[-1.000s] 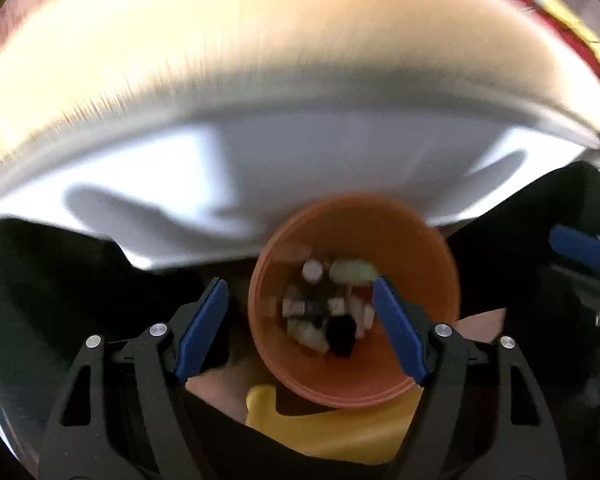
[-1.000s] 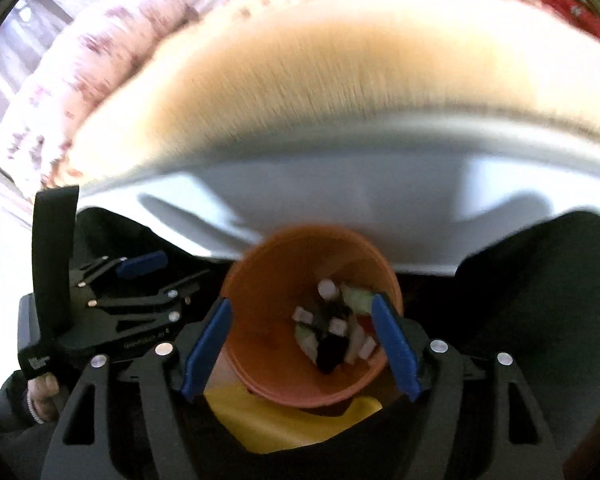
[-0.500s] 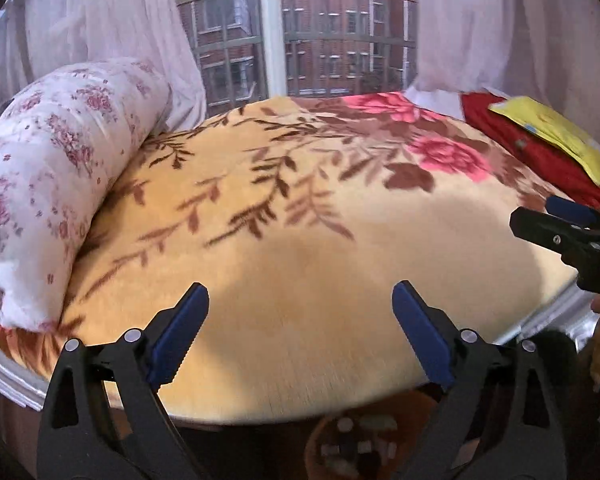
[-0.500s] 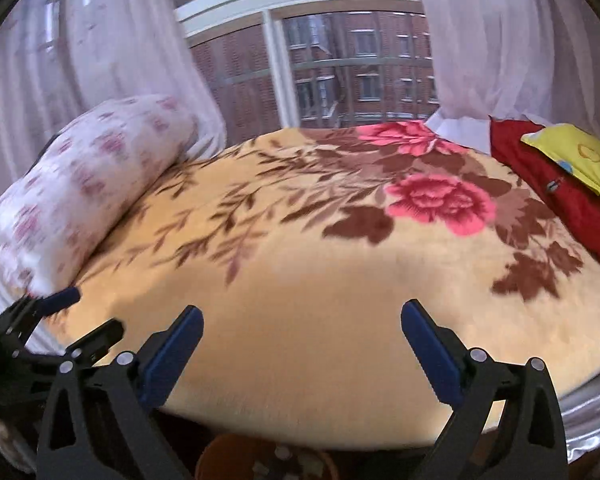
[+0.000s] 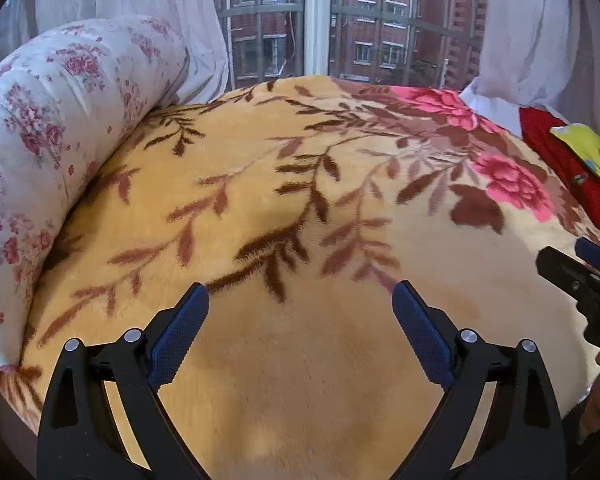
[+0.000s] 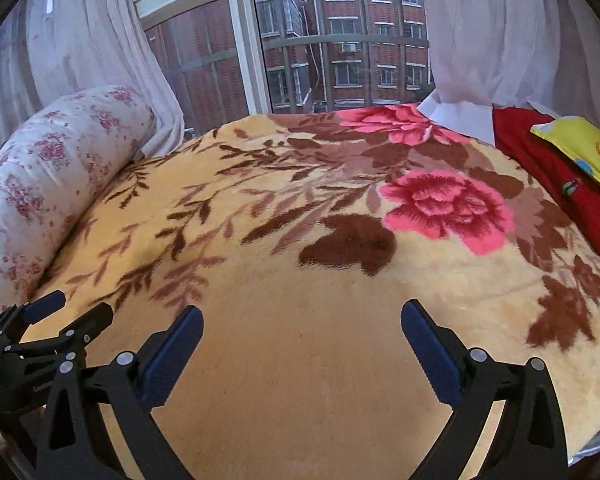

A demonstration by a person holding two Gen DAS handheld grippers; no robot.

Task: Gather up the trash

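My left gripper (image 5: 300, 304) is open and empty, raised over the near part of a bed covered by a yellow floral blanket (image 5: 300, 208). My right gripper (image 6: 302, 328) is open and empty over the same blanket (image 6: 300, 240). Each gripper shows at the edge of the other's view: the right one at the far right of the left wrist view (image 5: 584, 276), the left one at the lower left of the right wrist view (image 6: 48, 320). No trash and no bin show in either view now.
A rolled white floral quilt (image 5: 52, 152) lies along the bed's left side. A red cloth (image 6: 560, 184) with a yellow pillow (image 6: 584, 152) lies at the right. A window (image 6: 332, 48) with sheer curtains stands behind the bed.
Both grippers have lifted from looking down into an orange bin holding trash beside the bed to facing across the bed. The bin has dropped out of view. Both stay open.
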